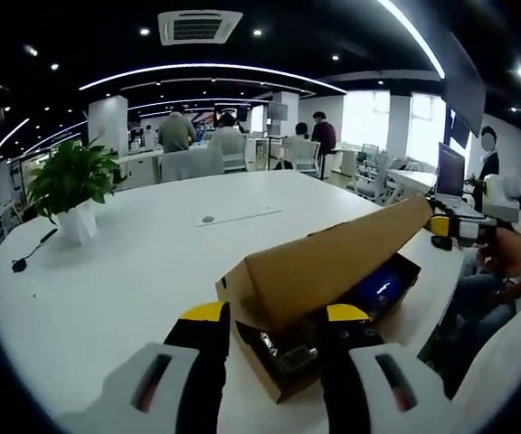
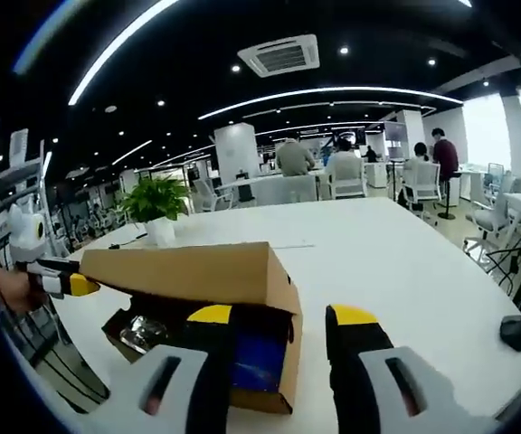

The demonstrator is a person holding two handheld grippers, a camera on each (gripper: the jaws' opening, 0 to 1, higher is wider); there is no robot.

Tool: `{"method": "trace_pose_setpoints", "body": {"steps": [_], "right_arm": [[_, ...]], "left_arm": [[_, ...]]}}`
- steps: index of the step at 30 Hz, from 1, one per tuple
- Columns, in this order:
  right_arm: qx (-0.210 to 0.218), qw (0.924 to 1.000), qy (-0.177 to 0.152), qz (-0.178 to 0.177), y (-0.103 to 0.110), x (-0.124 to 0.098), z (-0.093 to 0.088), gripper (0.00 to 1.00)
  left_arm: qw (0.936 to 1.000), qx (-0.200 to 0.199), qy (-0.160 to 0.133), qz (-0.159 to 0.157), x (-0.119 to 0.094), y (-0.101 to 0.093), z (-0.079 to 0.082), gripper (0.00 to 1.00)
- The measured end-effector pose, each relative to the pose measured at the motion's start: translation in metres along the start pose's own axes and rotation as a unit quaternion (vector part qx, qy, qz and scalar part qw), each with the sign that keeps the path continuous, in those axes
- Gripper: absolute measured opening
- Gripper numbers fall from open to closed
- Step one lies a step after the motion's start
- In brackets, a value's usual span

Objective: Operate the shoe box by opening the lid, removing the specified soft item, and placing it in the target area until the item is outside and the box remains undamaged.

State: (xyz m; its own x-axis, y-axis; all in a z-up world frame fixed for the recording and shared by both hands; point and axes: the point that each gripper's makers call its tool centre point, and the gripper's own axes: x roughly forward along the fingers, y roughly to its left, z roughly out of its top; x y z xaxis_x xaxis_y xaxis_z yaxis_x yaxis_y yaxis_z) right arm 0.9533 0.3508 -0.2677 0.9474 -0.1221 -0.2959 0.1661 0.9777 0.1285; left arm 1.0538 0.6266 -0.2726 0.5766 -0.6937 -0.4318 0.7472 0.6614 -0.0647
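Observation:
A brown cardboard shoe box (image 1: pixel 269 380) (image 2: pixel 288 357) stands on the white table (image 1: pixel 134 271) (image 2: pixel 423 271) with its lid (image 1: pixel 333 262) (image 2: pixel 188 267) raised at a slant. Inside lie a blue soft item (image 1: pixel 380 285) (image 2: pixel 260 362) and a shiny wrapped thing (image 1: pixel 283 357) (image 2: pixel 143 334). My left gripper (image 1: pixel 277 313) is open, with the box's near corner between its jaws. My right gripper (image 2: pixel 280 315) is open too, at the box's right end. In each view another hand-held gripper's yellow tip (image 1: pixel 441 226) (image 2: pixel 71 284) touches the lid's free edge; whether it pinches the lid I cannot tell.
A potted plant (image 1: pixel 71 181) (image 2: pixel 156 203) stands on the table's far left. A black mouse (image 2: pixel 516 333) lies at the right edge. A small black cabled thing (image 1: pixel 21 264) rests at the left. People sit at desks behind, and one sits by a monitor (image 1: pixel 450 167).

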Motion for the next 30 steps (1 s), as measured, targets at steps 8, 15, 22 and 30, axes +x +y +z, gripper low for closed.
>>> {"method": "trace_pose_setpoints", "body": {"steps": [8, 15, 22, 30], "right_arm": [[-0.026, 0.9996, -0.009, -0.001, 0.005, 0.003, 0.005, 0.33], [-0.045, 0.9990, -0.005, 0.002, 0.010, 0.011, 0.007, 0.25], [-0.084, 0.9964, -0.010, -0.001, 0.014, 0.020, 0.016, 0.18], [-0.116, 0.9924, -0.002, -0.042, 0.002, 0.028, 0.021, 0.04]], "left_arm": [[1.0000, -0.001, 0.000, -0.003, 0.001, -0.003, 0.001, 0.40], [1.0000, 0.001, 0.001, -0.003, 0.005, 0.000, 0.005, 0.40], [1.0000, 0.003, -0.009, 0.002, 0.006, 0.001, 0.009, 0.38], [1.0000, 0.004, -0.001, -0.008, 0.010, -0.002, 0.008, 0.38]]}}
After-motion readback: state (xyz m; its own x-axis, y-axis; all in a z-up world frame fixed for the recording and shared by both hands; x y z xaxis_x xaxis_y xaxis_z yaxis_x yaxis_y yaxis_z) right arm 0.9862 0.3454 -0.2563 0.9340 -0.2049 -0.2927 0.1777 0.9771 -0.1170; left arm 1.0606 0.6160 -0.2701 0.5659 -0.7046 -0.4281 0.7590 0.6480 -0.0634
